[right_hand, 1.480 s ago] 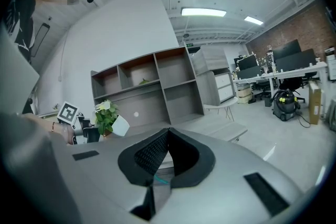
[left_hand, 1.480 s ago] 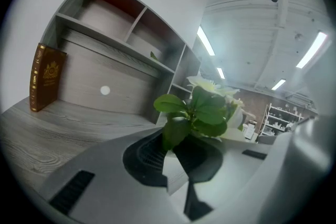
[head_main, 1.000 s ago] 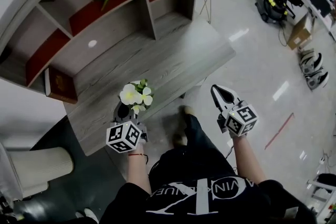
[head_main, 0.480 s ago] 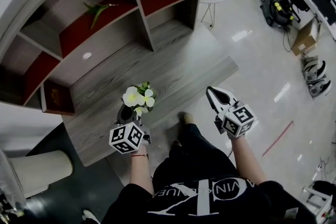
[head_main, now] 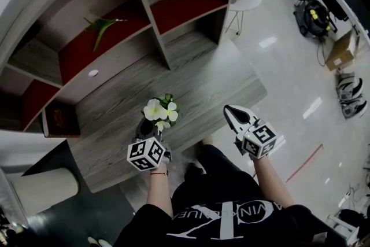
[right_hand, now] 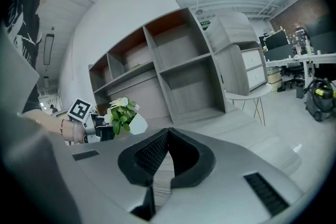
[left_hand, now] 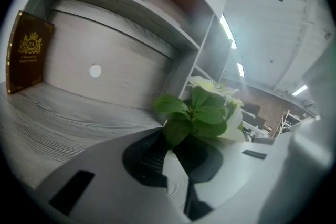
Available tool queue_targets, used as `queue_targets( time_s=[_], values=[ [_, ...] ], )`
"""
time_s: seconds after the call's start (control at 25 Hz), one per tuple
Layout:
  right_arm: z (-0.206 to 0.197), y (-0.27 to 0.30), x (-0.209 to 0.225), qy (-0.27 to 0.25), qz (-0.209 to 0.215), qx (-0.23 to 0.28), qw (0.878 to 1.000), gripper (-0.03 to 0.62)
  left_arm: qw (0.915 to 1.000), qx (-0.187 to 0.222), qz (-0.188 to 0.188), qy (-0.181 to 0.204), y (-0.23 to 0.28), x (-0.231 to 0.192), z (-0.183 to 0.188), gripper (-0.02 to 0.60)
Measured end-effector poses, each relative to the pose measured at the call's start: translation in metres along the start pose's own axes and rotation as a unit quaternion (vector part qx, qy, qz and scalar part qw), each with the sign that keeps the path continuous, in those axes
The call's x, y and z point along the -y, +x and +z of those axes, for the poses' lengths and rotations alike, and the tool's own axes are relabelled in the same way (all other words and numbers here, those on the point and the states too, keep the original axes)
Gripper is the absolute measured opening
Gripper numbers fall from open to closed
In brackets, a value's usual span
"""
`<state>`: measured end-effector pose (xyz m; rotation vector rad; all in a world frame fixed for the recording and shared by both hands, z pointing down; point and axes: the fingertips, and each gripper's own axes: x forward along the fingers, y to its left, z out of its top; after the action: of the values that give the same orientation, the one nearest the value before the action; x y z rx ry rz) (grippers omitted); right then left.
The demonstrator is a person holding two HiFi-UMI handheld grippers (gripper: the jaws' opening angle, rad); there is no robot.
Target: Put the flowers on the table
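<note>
A small bunch of white flowers with green leaves (head_main: 162, 111) is held in my left gripper (head_main: 151, 125), which is shut on its stem just over the near part of the grey wooden table (head_main: 208, 75). In the left gripper view the leaves and petals (left_hand: 203, 112) rise right above the closed jaws. I cannot tell whether the stem's foot touches the tabletop. My right gripper (head_main: 233, 115) hovers at the table's near right edge, shut with nothing between its jaws. The right gripper view shows the flowers (right_hand: 122, 112) at the left, beside the left gripper's marker cube (right_hand: 79, 110).
A curved shelf unit (head_main: 144, 3) stands behind the table, with a green sprig (head_main: 101, 26) on a red shelf. A dark book with a gold emblem (left_hand: 26, 52) leans at the table's far left. A white stool (head_main: 247, 0) and a vacuum cleaner (head_main: 312, 11) stand on the floor.
The person has come closer to the table. Both grippers have drifted a little to the right over its near edge, the flowers still in the left one.
</note>
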<state>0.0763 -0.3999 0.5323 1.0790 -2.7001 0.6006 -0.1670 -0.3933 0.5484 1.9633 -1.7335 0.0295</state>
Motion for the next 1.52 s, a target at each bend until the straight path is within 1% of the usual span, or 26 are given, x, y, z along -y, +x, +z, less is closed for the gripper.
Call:
queue_targets(
  time_s=[0.24, 0.4, 0.6, 0.76, 0.96, 1.12, 1.28, 1.52],
  values=[
    [-0.012, 0.012, 0.02, 0.0, 0.014, -0.022, 1.0, 0.011, 0.9998, -0.019, 0.002, -0.007, 0.036, 0.005, -0.013, 0.029],
    [-0.015, 0.018, 0.03, 0.004, 0.019, -0.029, 0.999, 0.011, 0.9994, -0.033, 0.0, -0.001, 0.059, 0.009, -0.021, 0.029],
    [-0.021, 0.03, 0.034, 0.013, 0.03, -0.039, 0.999, 0.011, 0.999, -0.044, 0.006, 0.002, 0.083, 0.007, -0.024, 0.031],
    [-0.026, 0.039, 0.033, 0.016, 0.042, -0.049, 0.998, 0.011, 0.9988, -0.049, 0.01, -0.003, 0.099, 0.007, -0.025, 0.031],
    [-0.024, 0.048, 0.025, 0.013, 0.06, -0.047, 0.997, 0.011, 0.9985, -0.05, 0.017, -0.015, 0.112, 0.008, -0.025, 0.031],
    [-0.024, 0.056, 0.024, 0.009, 0.07, -0.05, 0.996, 0.011, 0.9983, -0.052, 0.012, -0.025, 0.121, 0.01, -0.023, 0.032],
    [-0.026, 0.058, 0.025, 0.013, 0.071, -0.051, 0.996, 0.011, 0.9979, -0.058, 0.005, -0.028, 0.126, 0.013, -0.022, 0.032],
    [-0.027, 0.055, 0.026, 0.024, 0.067, -0.049, 0.996, 0.011, 0.9985, -0.046, -0.005, -0.03, 0.128, 0.021, -0.011, 0.041]
  ],
)
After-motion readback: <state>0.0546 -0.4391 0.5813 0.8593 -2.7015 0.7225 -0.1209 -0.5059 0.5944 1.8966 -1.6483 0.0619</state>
